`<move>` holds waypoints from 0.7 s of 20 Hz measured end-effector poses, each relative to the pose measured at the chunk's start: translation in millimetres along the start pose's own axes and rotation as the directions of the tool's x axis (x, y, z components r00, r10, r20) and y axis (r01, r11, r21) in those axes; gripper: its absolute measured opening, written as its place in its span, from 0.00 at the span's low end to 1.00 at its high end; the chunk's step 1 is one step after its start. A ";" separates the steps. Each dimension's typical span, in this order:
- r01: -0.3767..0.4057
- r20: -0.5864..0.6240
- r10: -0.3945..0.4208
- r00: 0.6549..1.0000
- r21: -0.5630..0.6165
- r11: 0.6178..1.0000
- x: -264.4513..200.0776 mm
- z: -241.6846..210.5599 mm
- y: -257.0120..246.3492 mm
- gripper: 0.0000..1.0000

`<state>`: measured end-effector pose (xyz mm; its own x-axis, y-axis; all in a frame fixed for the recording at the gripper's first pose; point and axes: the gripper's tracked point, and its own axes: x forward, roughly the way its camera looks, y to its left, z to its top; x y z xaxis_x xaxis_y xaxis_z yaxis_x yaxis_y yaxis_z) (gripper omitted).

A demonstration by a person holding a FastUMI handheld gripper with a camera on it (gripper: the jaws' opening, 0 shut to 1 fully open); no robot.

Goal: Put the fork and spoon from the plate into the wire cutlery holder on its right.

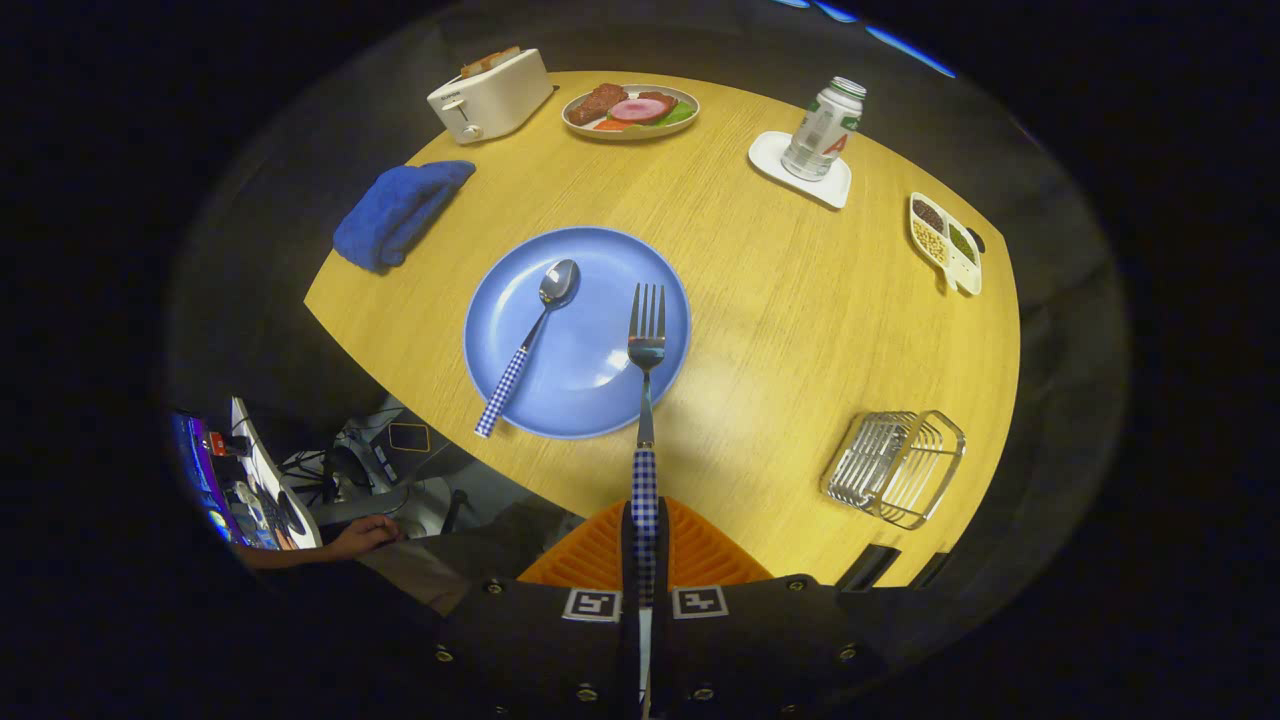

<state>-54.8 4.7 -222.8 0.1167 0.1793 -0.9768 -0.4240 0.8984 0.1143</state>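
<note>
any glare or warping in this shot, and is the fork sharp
Gripper view: fisheye bends the table edge into a curve; soft glare on the blue plate; fork sharp, held up by the gripper, jaws shut on its handle.

Bare table lies between the plate and holder; can and dish stand well beyond.

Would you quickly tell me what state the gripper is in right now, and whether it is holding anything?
Gripper: shut on the fork, both fingers pressing its checked handle, tines pointing forward over the blue plate.
</note>
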 end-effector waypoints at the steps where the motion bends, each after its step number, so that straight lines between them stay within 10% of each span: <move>1: 0.011 -0.007 -0.011 1.000 0.003 1.000 -9.4 -7.8 -10.8 0.04; 14: 0.096 -0.162 -0.076 0.984 0.115 0.989 -80.5 -82.4 -144.4 0.04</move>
<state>-77.0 -172.5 -175.5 0.0014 0.0427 -0.9991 -0.3046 0.9516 0.0403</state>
